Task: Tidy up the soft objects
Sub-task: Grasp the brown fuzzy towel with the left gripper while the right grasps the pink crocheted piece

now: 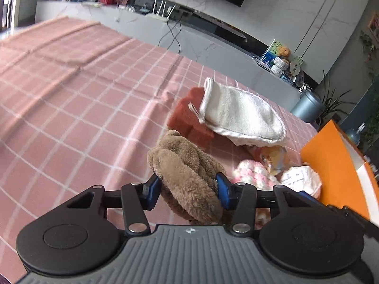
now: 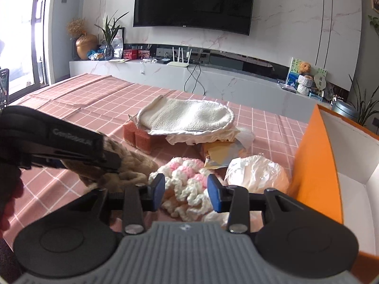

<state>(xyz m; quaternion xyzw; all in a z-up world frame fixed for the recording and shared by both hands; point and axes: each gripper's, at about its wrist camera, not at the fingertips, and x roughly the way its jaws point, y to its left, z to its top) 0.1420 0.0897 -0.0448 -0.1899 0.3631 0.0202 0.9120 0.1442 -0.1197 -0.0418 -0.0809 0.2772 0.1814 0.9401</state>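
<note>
Over the pink-checked desk (image 1: 71, 94), the left claw (image 1: 188, 190) is clamped on a brown plush knot (image 1: 187, 172), lifted clear, probably bound for the open orange box (image 2: 315, 165) at the right. The right claw (image 2: 186, 193) stands part-open around the pink-and-white crochet piece (image 2: 184, 177), not yet pinching it. Farther back, a white mitt (image 2: 187, 116) is draped over a red sponge (image 2: 139, 137).

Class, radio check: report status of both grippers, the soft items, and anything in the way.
Left gripper shut on brown plush. Right gripper open over pink-white yarn. Orange box open at right. Nothing in the way.
</note>
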